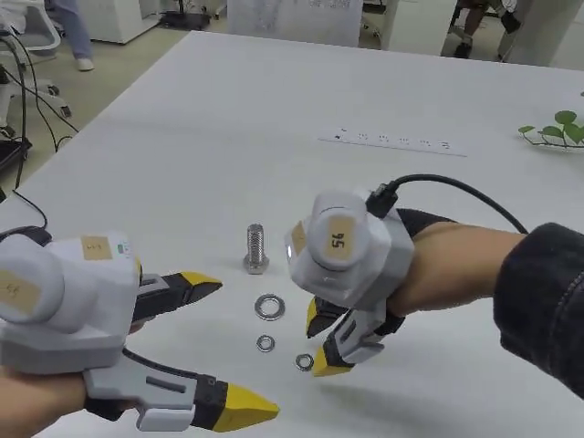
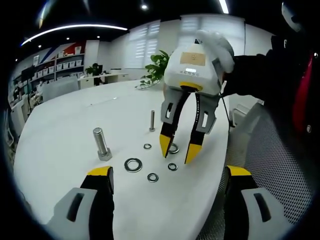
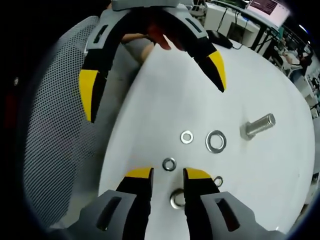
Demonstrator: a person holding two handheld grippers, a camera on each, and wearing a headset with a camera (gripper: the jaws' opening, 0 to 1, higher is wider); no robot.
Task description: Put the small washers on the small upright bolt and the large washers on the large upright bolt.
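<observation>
Just beside washer point(image 1: 304, 362), right gripper point(image 1: 318, 342) (parted)

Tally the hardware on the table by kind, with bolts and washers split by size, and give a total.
Large upright bolt: 1
Small upright bolt: 1
Large washers: 2
Small washers: 3
Total: 7

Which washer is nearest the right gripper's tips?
The large washer lying between the right gripper's open tips, partly hidden by them. The other large washer lies by the large bolt, and the small washers lie outside the tips.
</observation>
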